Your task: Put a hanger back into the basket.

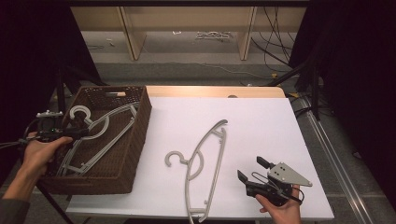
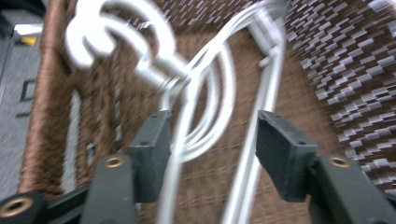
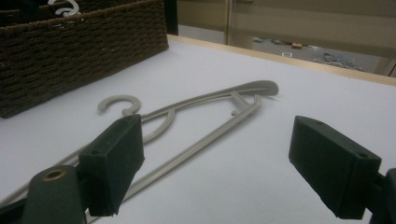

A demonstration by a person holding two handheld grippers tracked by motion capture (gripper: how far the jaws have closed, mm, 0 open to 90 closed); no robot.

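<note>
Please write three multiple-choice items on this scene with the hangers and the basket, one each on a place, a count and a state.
1. Where does the grey hanger outside the basket lie?
A. on the white table top
B. on the floor
C. across the basket rim

2. How many hangers lie on the white table top?
A. one
B. three
C. five

3. How do the jaws of the right gripper stand?
A. shut on a hanger
B. open, with nothing between them
C. shut on the basket rim

Answers: 1 A, the high view shows it flat on the table top, right of the wicker basket. 2 A, a single hanger lies there. 3 B, the right gripper view shows the jaws wide apart above the table top.
</note>
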